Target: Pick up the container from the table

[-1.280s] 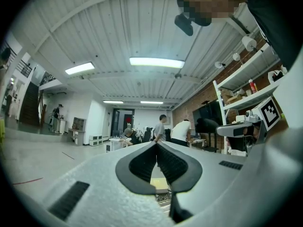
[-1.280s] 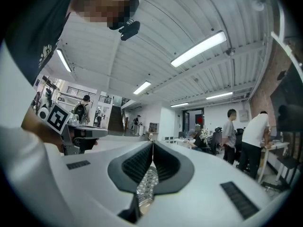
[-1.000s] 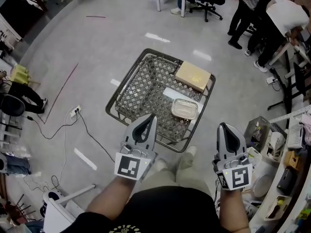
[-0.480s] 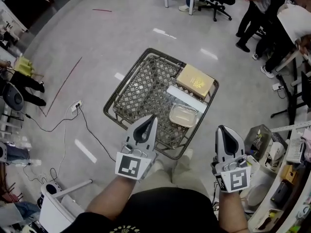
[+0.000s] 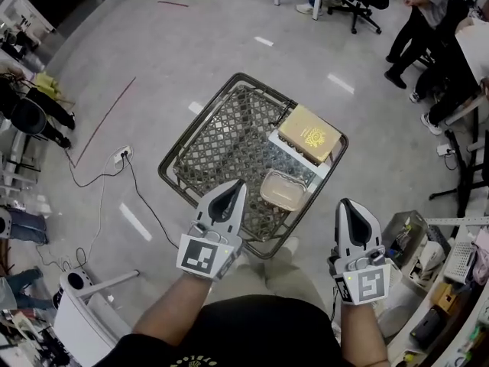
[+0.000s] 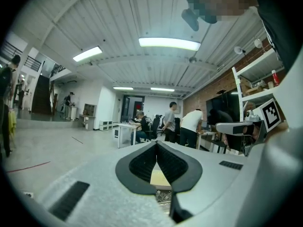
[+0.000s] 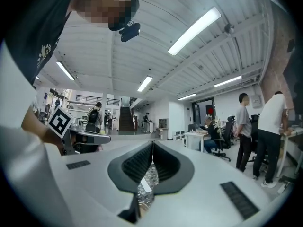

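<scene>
A shallow, pale, lidded container (image 5: 285, 190) lies on the black metal mesh table (image 5: 229, 140), near its front right edge. My left gripper (image 5: 235, 186) is shut and empty, its tips over the table's near edge, left of the container. My right gripper (image 5: 344, 206) is shut and empty too, hanging off the table to the right of the container. In both gripper views the jaws meet at their tips, with only a slit behind them: left gripper (image 6: 156, 144), right gripper (image 7: 152, 144). Neither touches the container.
A tan box (image 5: 309, 134) lies on a white strip (image 5: 296, 157) at the table's far right corner. Cables and a power strip (image 5: 122, 156) lie on the floor to the left. People (image 5: 420, 14) and office chairs stand at the far right; cluttered shelves (image 5: 428, 312) are at my right.
Both grippers have moved forward toward the table, staying shut. The table and container now sit lower and closer in the head view.
</scene>
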{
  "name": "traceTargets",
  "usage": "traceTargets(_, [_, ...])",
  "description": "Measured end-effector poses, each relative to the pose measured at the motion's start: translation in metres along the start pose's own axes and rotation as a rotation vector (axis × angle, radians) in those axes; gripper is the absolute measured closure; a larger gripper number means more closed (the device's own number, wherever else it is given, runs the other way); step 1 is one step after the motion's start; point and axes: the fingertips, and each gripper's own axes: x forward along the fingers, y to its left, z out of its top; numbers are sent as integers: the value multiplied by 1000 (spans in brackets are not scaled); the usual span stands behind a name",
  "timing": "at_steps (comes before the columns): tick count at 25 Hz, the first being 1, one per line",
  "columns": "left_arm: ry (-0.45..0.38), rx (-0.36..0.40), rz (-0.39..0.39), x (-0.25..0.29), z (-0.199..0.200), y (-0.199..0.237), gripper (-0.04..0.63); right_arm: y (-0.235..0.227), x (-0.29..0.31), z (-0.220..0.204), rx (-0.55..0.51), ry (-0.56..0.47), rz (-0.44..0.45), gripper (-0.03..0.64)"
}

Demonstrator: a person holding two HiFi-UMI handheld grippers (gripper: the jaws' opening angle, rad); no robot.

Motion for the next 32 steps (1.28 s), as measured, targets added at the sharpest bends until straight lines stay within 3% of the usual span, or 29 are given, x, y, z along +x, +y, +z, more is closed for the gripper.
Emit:
traceTargets(6, [26, 12, 55, 10, -6, -3, 586, -8, 12, -12, 35, 14, 68, 606])
traceTargets(11, [22, 15, 20, 15, -12, -18, 586, -11, 17, -26, 51, 38, 84, 606])
traceTargets(16, [29, 11, -45, 32, -26, -19, 586, -19, 23, -40, 66, 53, 36, 606])
traceTargets(24, [135, -18, -118, 50, -64, -3, 586, -16, 24, -67, 81, 99, -50, 606])
traceTargets(32, [241, -42, -147, 62, -120, 7, 586, -11, 26, -109, 104, 161, -81, 605])
